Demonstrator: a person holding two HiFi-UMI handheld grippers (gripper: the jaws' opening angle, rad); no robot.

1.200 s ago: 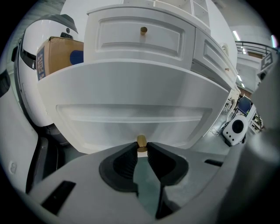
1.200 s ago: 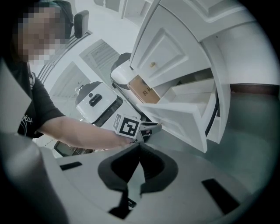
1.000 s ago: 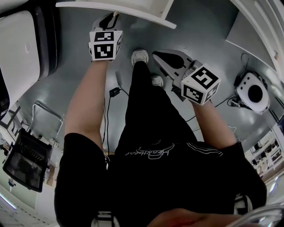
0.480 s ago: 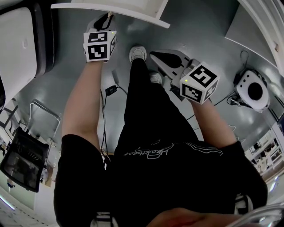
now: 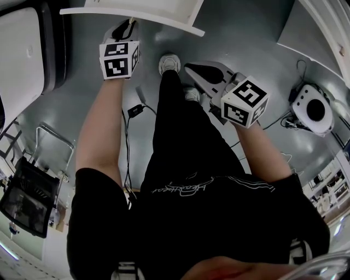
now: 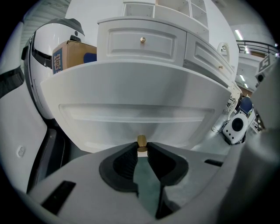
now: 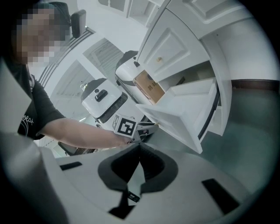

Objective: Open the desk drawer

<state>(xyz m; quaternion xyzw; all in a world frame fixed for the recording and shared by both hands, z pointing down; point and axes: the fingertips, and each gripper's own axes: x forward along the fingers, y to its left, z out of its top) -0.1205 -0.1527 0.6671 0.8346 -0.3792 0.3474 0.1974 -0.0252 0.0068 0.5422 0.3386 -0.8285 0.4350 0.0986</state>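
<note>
The white desk drawer (image 6: 131,109) stands pulled out from the desk, its front panel facing me. My left gripper (image 6: 142,147) is shut on the drawer's small brass knob (image 6: 141,141), one dark pad on each side. In the head view the left gripper (image 5: 128,26) reaches up to the drawer front (image 5: 136,15) at the top edge. My right gripper (image 5: 203,72) hangs shut and empty over the floor, apart from the drawer. From the right gripper view, its closed jaws (image 7: 139,145) point toward the left gripper's marker cube (image 7: 126,127) and the open drawer (image 7: 183,114).
A brown cardboard box (image 7: 149,87) sits beside the desk. A white round device (image 5: 311,112) with cables lies on the floor at right. A black chair (image 5: 24,197) stands at left, a cable plug (image 5: 134,111) lies by the person's legs, and a shoe (image 5: 169,63) stands under the drawer.
The left gripper, still on the knob, has shifted a little to the left in the head view together with the drawer front. The right gripper has barely moved.
</note>
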